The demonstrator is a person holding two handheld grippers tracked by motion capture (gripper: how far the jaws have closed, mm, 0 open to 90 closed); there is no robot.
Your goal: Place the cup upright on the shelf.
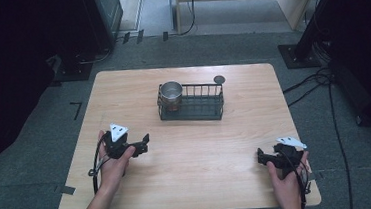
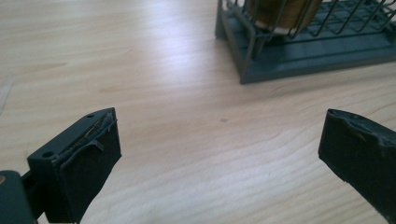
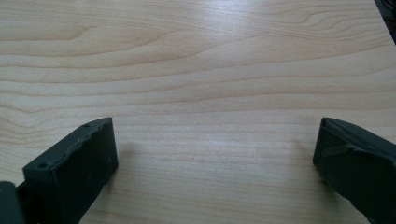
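A dark wire basket (image 1: 198,103) stands at the middle of the wooden table (image 1: 187,154), toward the far side. An open metal can (image 1: 171,93) stands upright in its left end. My left gripper (image 1: 145,142) rests low over the table's left part, open, pointing right toward the basket with nothing between its jaws. In the left gripper view the basket's corner (image 2: 252,60) and the can's lower part (image 2: 280,14) lie ahead to the upper right. My right gripper (image 1: 261,157) sits near the front right edge, open and empty, with bare wood (image 3: 210,93) ahead of its jaws.
A small round grey lid (image 1: 219,79) lies on the table just behind the basket's right end. Cables (image 1: 317,81) run over the carpet on the right. Dark equipment stands (image 1: 299,50) sit beyond the far corners.
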